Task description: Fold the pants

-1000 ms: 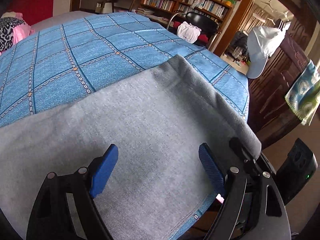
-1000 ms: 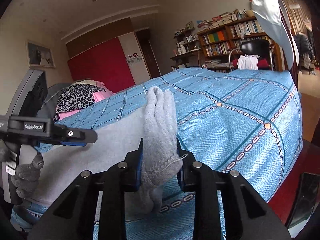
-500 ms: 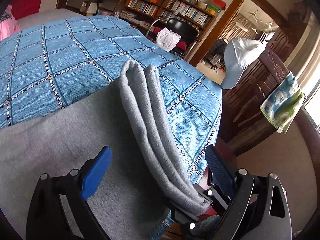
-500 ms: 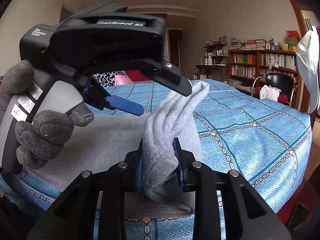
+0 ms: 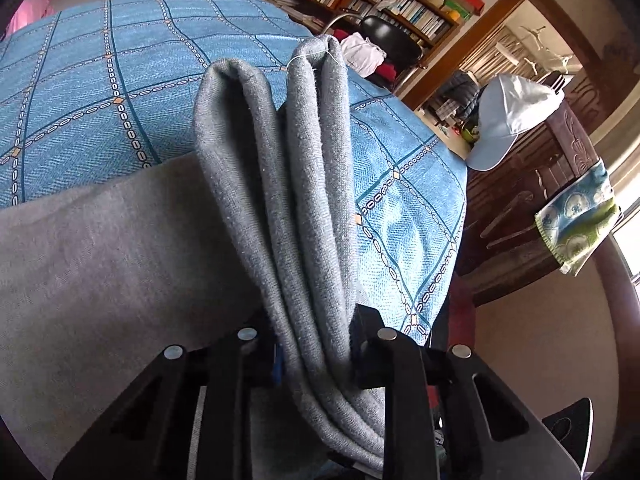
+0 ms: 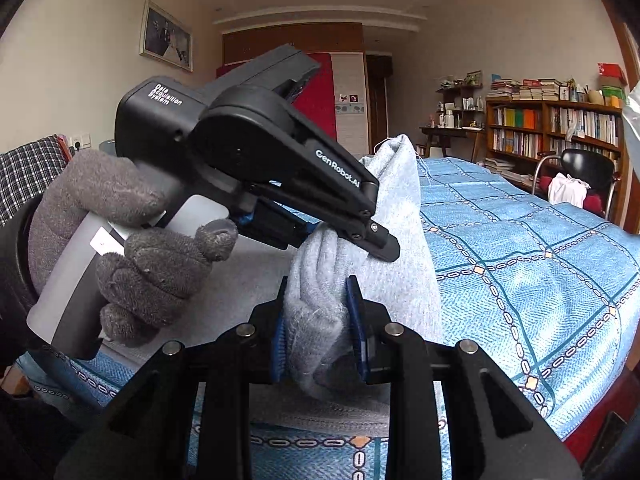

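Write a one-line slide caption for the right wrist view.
Both grippers, right and left, pinch the bunched gray pants above the blue bedspread.

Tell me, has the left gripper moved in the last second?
Yes. The left gripper moved rightward over the blue patterned bedspread and shut on the bunched grey knitted pants, beside the right gripper.

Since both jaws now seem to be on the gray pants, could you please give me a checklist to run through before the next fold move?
1. Left gripper shut on the gray pants: ok.
2. Right gripper shut on the pants: ok.
3. All bunched layers caught by each gripper: cannot tell.
4. Rest of the pants lying flat on the blue bedspread: ok.
5. Loose thread at the raised edge free of the grippers: ok.
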Action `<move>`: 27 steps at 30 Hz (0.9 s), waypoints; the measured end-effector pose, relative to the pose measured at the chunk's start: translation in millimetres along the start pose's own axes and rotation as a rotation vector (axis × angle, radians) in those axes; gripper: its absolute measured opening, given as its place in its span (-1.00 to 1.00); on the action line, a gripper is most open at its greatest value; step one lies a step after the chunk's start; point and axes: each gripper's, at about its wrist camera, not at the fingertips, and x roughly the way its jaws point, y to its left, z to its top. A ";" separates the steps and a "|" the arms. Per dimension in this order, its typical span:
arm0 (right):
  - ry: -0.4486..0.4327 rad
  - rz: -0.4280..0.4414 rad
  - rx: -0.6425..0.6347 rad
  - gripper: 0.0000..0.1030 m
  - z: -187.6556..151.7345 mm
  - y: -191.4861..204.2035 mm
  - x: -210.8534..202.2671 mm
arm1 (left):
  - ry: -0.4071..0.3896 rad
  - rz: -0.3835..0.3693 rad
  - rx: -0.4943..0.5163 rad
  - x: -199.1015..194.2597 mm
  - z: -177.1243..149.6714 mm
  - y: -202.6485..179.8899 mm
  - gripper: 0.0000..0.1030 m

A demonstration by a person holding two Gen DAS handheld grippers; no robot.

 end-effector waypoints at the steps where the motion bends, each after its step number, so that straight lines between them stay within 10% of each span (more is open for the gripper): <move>1: -0.002 0.015 0.003 -0.48 1.9 1.3 -0.2 | -0.014 0.002 0.011 -6.1 -1.9 -0.1 -0.61; 27: 0.147 0.406 -0.125 -0.48 16.8 146.9 52.7 | -0.242 0.174 -0.120 -150.2 -99.7 117.5 -0.63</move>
